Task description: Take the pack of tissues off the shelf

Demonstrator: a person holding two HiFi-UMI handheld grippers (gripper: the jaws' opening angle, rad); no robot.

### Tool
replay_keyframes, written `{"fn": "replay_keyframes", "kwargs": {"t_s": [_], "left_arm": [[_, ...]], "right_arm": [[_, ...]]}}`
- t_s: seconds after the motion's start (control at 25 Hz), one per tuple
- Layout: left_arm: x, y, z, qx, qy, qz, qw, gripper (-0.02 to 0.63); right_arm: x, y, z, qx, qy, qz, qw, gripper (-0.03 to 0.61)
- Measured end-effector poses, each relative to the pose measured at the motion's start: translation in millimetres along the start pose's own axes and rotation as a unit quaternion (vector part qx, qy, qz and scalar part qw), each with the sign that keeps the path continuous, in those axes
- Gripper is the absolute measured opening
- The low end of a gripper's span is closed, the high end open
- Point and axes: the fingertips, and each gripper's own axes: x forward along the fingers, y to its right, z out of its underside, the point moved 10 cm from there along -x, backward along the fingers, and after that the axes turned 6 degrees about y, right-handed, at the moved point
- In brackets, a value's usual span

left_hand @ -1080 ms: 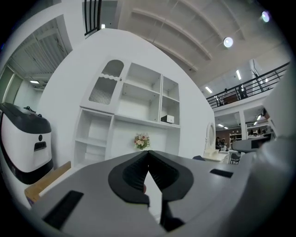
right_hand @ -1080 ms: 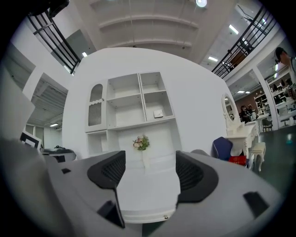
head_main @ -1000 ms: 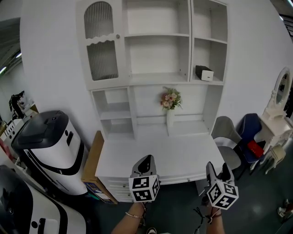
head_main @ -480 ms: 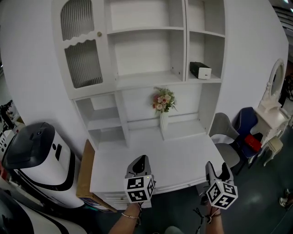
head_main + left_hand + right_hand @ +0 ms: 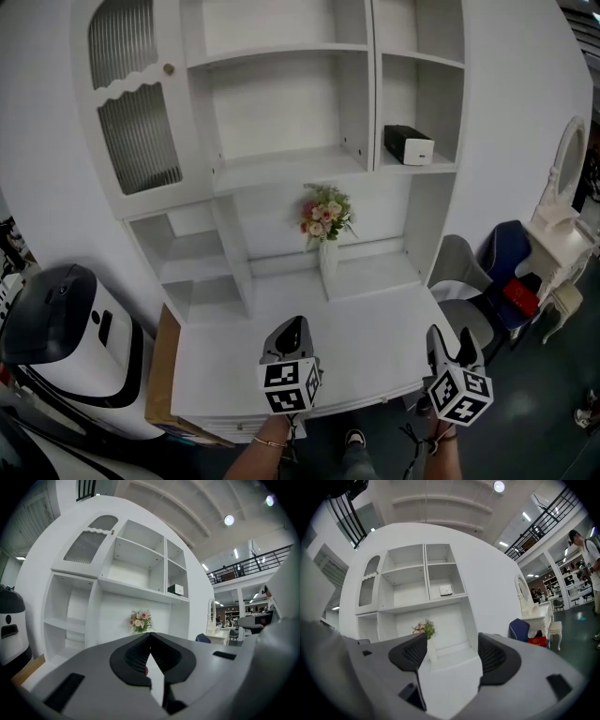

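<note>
My right tongs (image 5: 448, 339) stand open and empty, ready to span the pack of tissues (image 5: 409, 144) on the upper-right shelf (image 5: 441, 167), while my left tongs (image 5: 292, 328) idle closed over the desk (image 5: 375, 314).

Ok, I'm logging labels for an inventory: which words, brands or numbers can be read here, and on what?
No text can be read in any view.
The pack of tissues on the shelf: any print is too small to read.
The left gripper and right gripper: their cubes carry only black-and-white square markers, no letters.
</note>
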Motion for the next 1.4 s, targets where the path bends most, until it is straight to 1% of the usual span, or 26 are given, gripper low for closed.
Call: {"fn": "replay_keyframes", "kwargs": {"t_s": [0.24,0.52,0.72,0.96,1.16,1.4], "left_arm": [[72.5,5.8,-9.8,0.003,0.013,-0.007,0.9999,0.015],[155.1,18.8,-21.7,-0.002,0.025,-0.016,0.9996,0.015],[203.1,27.8,-24.5,-0.004,0.028,-0.019,0.9994,0.015],[230.5,25.6,-26.3,0.004,0.021,-0.013,0.9997,0.015],[241.0,20.0,-29.3,0.014,0.018,0.005,0.9997,0.015],[250.5,17.0,-29.0,0.014,0.015,0.016,0.9997,0.015]], "right_arm": [[74.1,16.9,-10.4,0.000,0.006,-0.010,1.000,0.344],[165.1,33.1,-32.1,-0.011,0.006,-0.034,0.999,0.344],[213.9,47.6,-42.3,-0.017,0.010,-0.045,0.999,0.345],[241.6,49.5,-39.0,-0.020,-0.001,-0.042,0.999,0.345],[243.8,42.8,-37.1,-0.017,-0.002,-0.033,0.999,0.347],[246.1,43.6,-38.7,-0.027,-0.001,-0.024,0.999,0.347]]}}
